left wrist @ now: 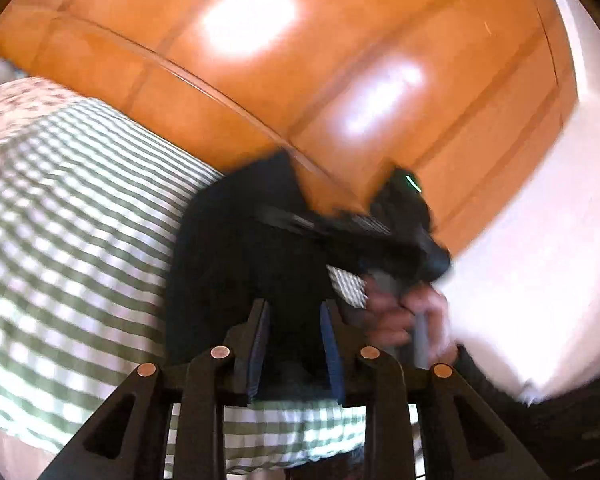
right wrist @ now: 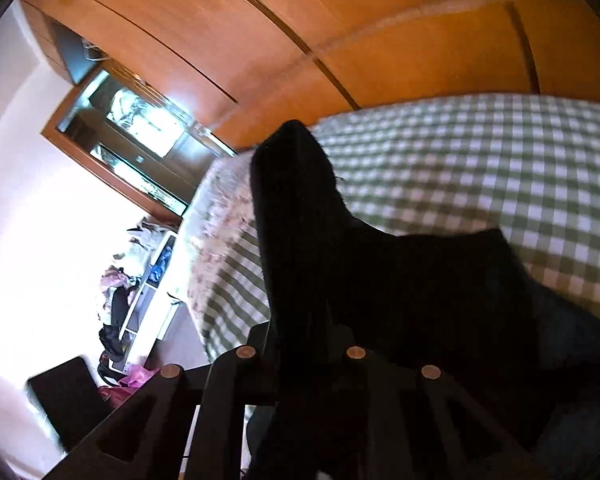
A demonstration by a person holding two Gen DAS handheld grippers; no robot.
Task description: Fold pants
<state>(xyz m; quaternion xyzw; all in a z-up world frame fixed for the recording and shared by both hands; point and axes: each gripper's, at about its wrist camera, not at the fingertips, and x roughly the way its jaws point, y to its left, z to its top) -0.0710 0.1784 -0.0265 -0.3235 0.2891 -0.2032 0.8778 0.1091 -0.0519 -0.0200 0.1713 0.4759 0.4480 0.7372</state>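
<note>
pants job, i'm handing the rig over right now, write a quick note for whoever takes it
Left tool: fingers with a gap, black pants between the pads; the blurred frame does not settle whether they grip.
Right tool: fingertips buried in the dark cloth, which rises in a peak ahead; it looks held, state unclear. The right hand shows in the left view.
Pants: lifted partly off the green checked bedspread, wooden wardrobe behind.
Done: both tools at the cloth, garment raised.
Left: no neat fold visible yet; lay it flat, fold, smooth.

Home bedroom: gingham-covered bed (right wrist: pixel 480 168), wooden wardrobe (left wrist: pixel 300 80).
</note>
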